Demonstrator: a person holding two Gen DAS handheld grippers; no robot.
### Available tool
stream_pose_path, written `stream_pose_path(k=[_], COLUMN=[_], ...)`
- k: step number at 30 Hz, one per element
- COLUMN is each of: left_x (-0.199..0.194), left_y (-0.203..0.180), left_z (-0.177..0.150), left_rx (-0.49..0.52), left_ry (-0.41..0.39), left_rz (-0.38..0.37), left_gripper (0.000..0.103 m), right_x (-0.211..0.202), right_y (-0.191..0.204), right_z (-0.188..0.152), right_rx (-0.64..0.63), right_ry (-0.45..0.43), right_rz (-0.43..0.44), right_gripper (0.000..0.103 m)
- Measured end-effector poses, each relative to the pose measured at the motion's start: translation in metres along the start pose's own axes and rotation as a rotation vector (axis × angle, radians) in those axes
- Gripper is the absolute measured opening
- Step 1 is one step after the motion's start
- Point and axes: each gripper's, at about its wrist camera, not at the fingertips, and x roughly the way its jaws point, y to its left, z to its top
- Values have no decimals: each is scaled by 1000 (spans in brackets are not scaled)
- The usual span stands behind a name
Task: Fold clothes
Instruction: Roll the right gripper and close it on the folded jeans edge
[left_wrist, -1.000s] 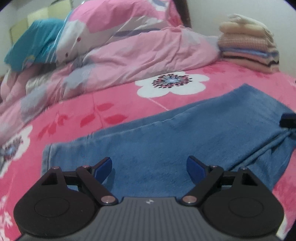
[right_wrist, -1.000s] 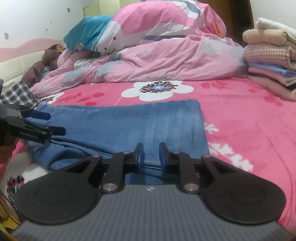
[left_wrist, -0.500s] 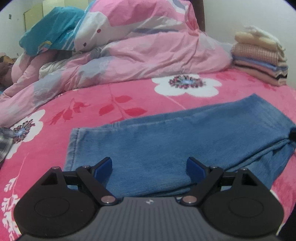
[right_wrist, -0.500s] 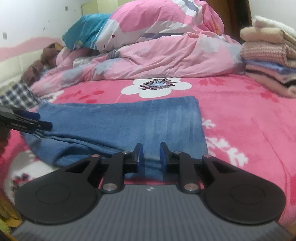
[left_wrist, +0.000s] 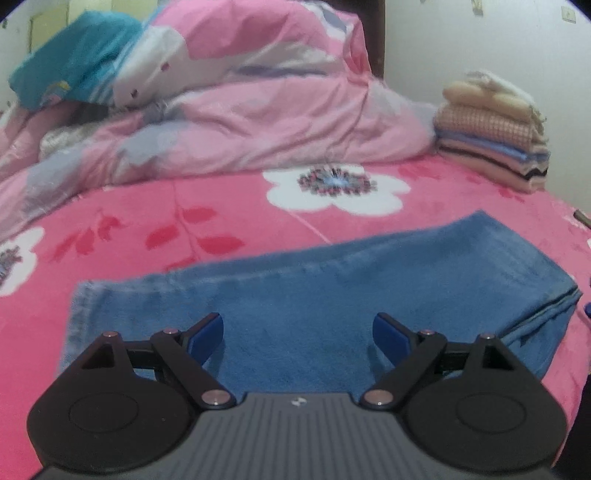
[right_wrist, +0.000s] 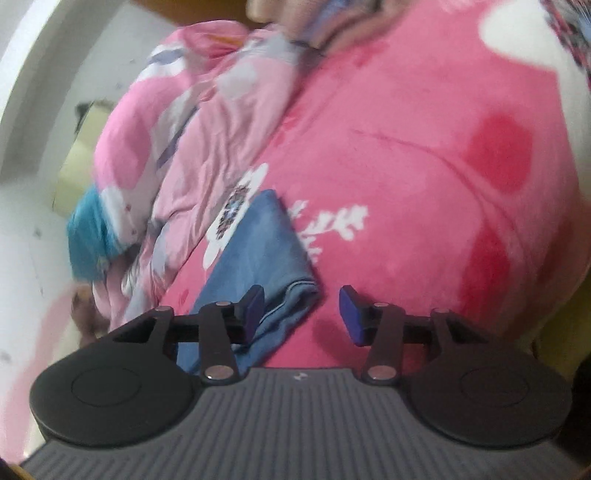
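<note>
Your left gripper (left_wrist: 297, 332) hangs wide open over the folded jeans (left_wrist: 332, 295) on the bed (left_wrist: 229, 199), while your right gripper (right_wrist: 302, 314) (blurred, seemingly empty) is opening beside their corner.

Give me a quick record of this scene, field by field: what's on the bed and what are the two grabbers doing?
surface: pink flowered bedspread
garment: blue jeans, folded, lying flat
behind: rumpled pink duvet
stack: folded clothes at far right
left gripper: wide open over the jeans, holding nothing
right gripper: jaws opening, beside the jeans' folded end, holding nothing
</note>
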Motion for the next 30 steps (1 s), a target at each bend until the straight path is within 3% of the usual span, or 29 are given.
stream_pose_path(k=[7, 15, 23, 25, 27, 30], left_x=[6, 8, 10, 11, 11, 11], left_y=[-2, -2, -6, -6, -5, -5], left_z=[-8, -10, -8, -7, -7, -7], left_rx=[14, 20, 38, 40, 44, 52], left_ry=[6, -6, 9, 16, 20, 24], left_rz=[9, 5, 16, 15, 15, 14], left_gripper=[91, 93, 94, 95, 95, 95], right_x=[42, 33, 60, 67, 72, 72], right_y=[-9, -6, 4, 10, 15, 30], right_z=[16, -9, 1, 2, 3, 5], right_rx=[140, 186, 227, 201, 187, 135], right_ry=[0, 60, 17, 2, -1, -26], right_rz=[58, 111, 141, 123, 101, 92], right_gripper=[46, 45, 44, 39, 18, 13])
